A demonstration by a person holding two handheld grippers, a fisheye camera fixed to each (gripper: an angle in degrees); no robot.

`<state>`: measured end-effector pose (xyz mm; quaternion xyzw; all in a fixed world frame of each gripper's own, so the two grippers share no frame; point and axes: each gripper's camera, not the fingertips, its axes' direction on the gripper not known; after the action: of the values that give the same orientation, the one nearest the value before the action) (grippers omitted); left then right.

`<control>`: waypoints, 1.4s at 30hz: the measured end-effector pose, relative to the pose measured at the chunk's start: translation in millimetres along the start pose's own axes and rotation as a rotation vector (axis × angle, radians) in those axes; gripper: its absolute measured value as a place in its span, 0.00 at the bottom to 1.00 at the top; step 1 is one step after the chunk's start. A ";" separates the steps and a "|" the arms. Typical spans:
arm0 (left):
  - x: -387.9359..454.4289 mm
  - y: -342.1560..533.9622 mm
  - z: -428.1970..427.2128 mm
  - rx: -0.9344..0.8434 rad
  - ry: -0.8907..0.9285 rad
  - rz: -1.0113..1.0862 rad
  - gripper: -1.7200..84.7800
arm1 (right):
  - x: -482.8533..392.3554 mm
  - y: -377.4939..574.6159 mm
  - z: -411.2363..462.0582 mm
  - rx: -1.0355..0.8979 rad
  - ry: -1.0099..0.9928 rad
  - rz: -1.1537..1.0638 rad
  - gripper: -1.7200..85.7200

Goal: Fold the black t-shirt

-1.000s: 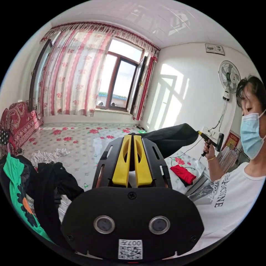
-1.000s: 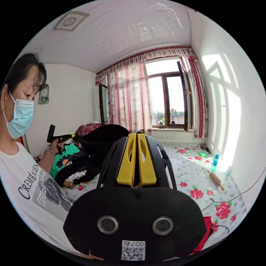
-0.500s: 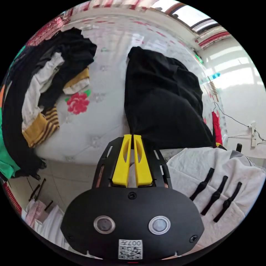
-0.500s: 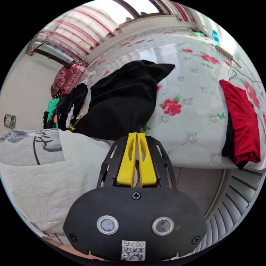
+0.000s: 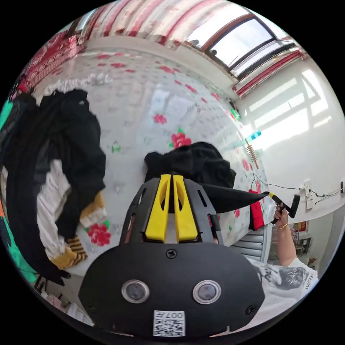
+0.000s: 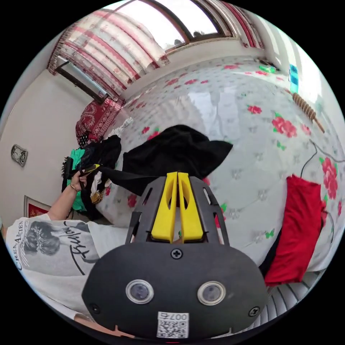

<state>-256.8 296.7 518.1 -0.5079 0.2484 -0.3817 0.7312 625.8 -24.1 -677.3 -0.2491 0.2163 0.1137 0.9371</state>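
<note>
The black t-shirt (image 6: pixel 172 152) lies bunched on the flowered bed (image 6: pixel 251 151), with one edge pulled tight between our two grippers. We judge that no fold is made yet: the shirt must first be spread flat, so nearly all the work is left. Our left gripper (image 5: pixel 171 179) holds one end of this edge and its yellow jaws are closed on the cloth. Our right gripper (image 6: pixel 178 178) holds the other end, jaws also pressed together on it. Both hands are held well apart, above the bed's near side. A pile of other clothes (image 5: pixel 54 151) and a red garment (image 6: pixel 302 230) lie to the sides.
</note>
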 end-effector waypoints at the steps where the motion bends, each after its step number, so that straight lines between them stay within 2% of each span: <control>1: 10.6 -16.5 -15.1 0.047 0.019 0.019 0.01 | -16.5 -32.7 -32.2 0.113 0.009 -0.045 0.02; 3: 51.7 -64.2 -84.3 0.243 0.096 0.110 0.01 | -44.4 -68.3 -85.1 0.287 0.009 -0.110 0.02; 7: 96.5 -83.2 -168.1 0.440 0.119 0.265 0.01 | -94.2 -86.8 -178.9 0.581 0.005 -0.243 0.02; 9: 107.8 -72.1 -197.2 0.512 0.109 0.344 0.01 | -106.3 -77.4 -196.9 0.631 0.005 -0.303 0.02; 12: 106.0 -44.5 -205.4 0.531 0.106 0.401 0.01 | -114.3 -48.5 -201.2 0.656 0.012 -0.370 0.02; 17: 86.2 22.4 -162.7 0.387 0.048 0.445 0.01 | -107.3 19.0 -152.3 0.492 0.080 -0.375 0.02; 19: 70.2 54.1 -125.8 0.294 0.016 0.416 0.01 | -95.0 60.7 -100.2 0.311 0.135 -0.321 0.02; 20: 54.9 76.1 -94.7 0.215 0.001 0.368 0.01 | -89.6 70.7 -84.3 0.256 0.142 -0.292 0.02; 22: 23.7 109.9 -42.5 0.067 0.001 0.226 0.01 | -61.8 111.9 -19.7 0.069 0.108 -0.094 0.02; 24: -19.3 157.6 22.8 -0.118 -0.009 0.020 0.01 | -45.9 142.1 26.2 -0.037 0.092 0.010 0.02; 29: -64.5 219.0 88.4 -0.384 -0.054 -0.196 0.01 | -13.6 198.2 113.2 -0.269 0.032 0.219 0.02; 31: -63.8 224.4 86.3 -0.403 -0.065 -0.181 0.01 | -15.7 208.2 129.7 -0.364 0.069 0.205 0.02; 33: -57.9 225.6 76.2 -0.395 -0.074 -0.131 0.01 | -19.6 210.8 131.4 -0.372 0.067 0.189 0.02; 42: -57.3 178.7 49.6 -0.279 0.081 -0.198 0.01 | -9.1 171.5 124.1 -0.213 -0.079 0.281 0.02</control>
<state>-198.4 405.0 368.0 -0.6106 0.2770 -0.4339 0.6018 606.0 184.7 -647.6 -0.3097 0.1989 0.2753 0.8881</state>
